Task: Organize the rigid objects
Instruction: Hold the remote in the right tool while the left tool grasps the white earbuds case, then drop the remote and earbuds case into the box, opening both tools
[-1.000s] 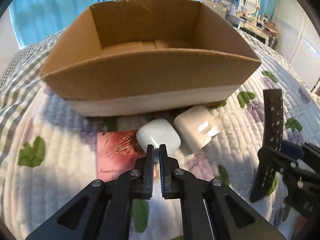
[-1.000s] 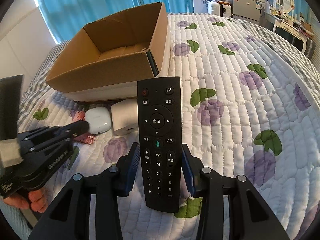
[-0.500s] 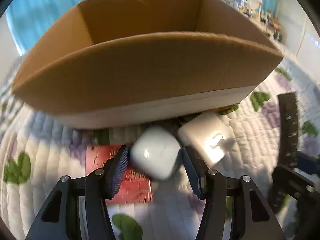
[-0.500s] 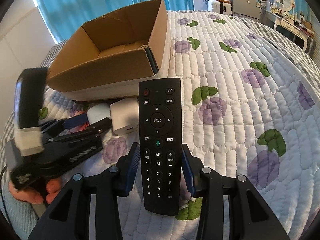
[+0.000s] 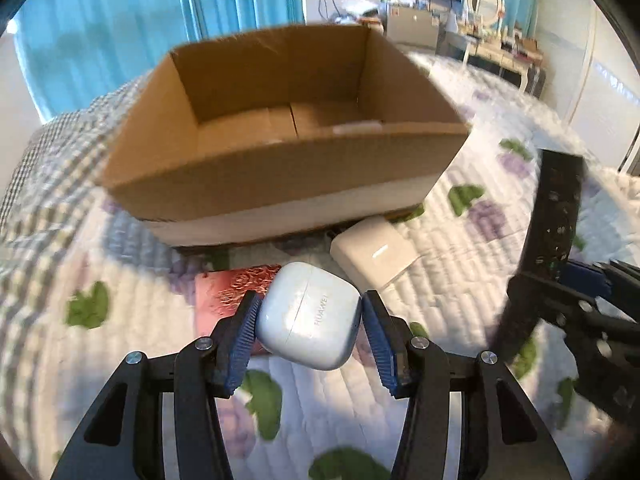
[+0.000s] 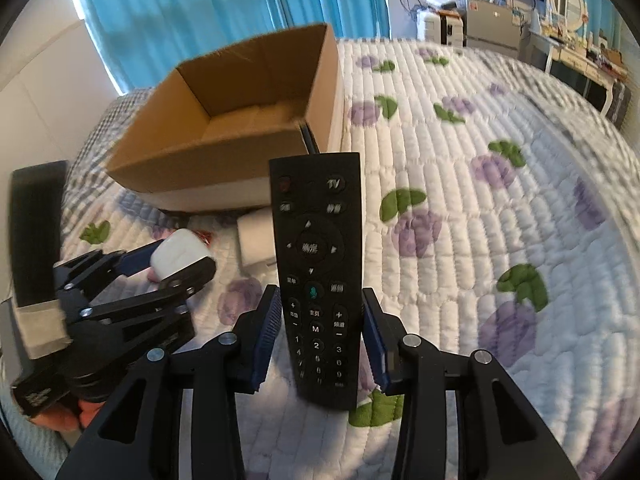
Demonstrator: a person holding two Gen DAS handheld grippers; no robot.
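The white earbud case (image 5: 308,316) is being clamped between the blue pads of the left gripper (image 5: 310,330), held off the quilted bedspread (image 5: 460,248), in front of the open cardboard box (image 5: 280,184). A red packet (image 5: 228,292) and a white charger block (image 5: 374,250) are being left on the quilt just behind it. Further right, the black remote (image 6: 316,276) is being gripped at its lower half by the right gripper (image 6: 320,334), its top end pointed toward the box.
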